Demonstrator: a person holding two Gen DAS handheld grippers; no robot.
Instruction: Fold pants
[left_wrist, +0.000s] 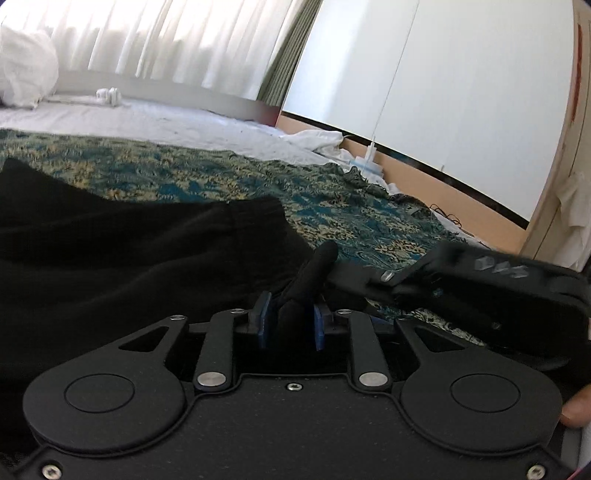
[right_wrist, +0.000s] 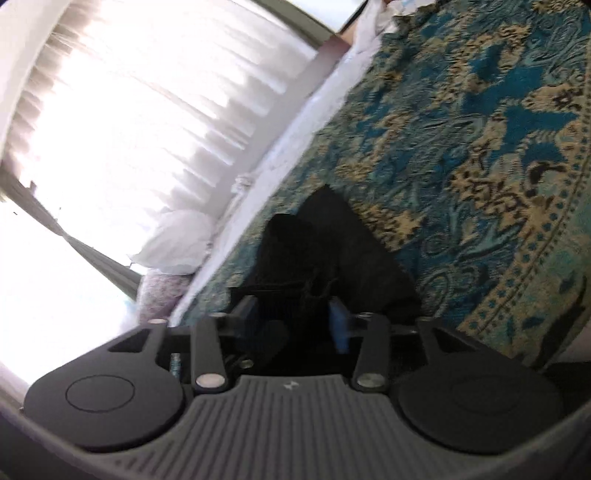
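Black pants (left_wrist: 129, 251) lie on a blue and gold patterned bedspread (left_wrist: 332, 199). My left gripper (left_wrist: 290, 317) is shut on a bunched fold of the pants between its blue pads. The right gripper's body (left_wrist: 480, 280) shows close at the right of the left wrist view. In the right wrist view, my right gripper (right_wrist: 295, 317) holds black pants cloth (right_wrist: 332, 243) between its fingers; the view is tilted and blurred. The pants stretch away from it over the bedspread (right_wrist: 480, 147).
A white pillow (left_wrist: 26, 66) and white sheet (left_wrist: 166, 118) lie at the bed's far side under bright curtains (left_wrist: 166, 37). A white wall (left_wrist: 443, 74) and a wooden panel (left_wrist: 561, 166) stand at the right. Crumpled white cloth (left_wrist: 317, 140) lies by the wall.
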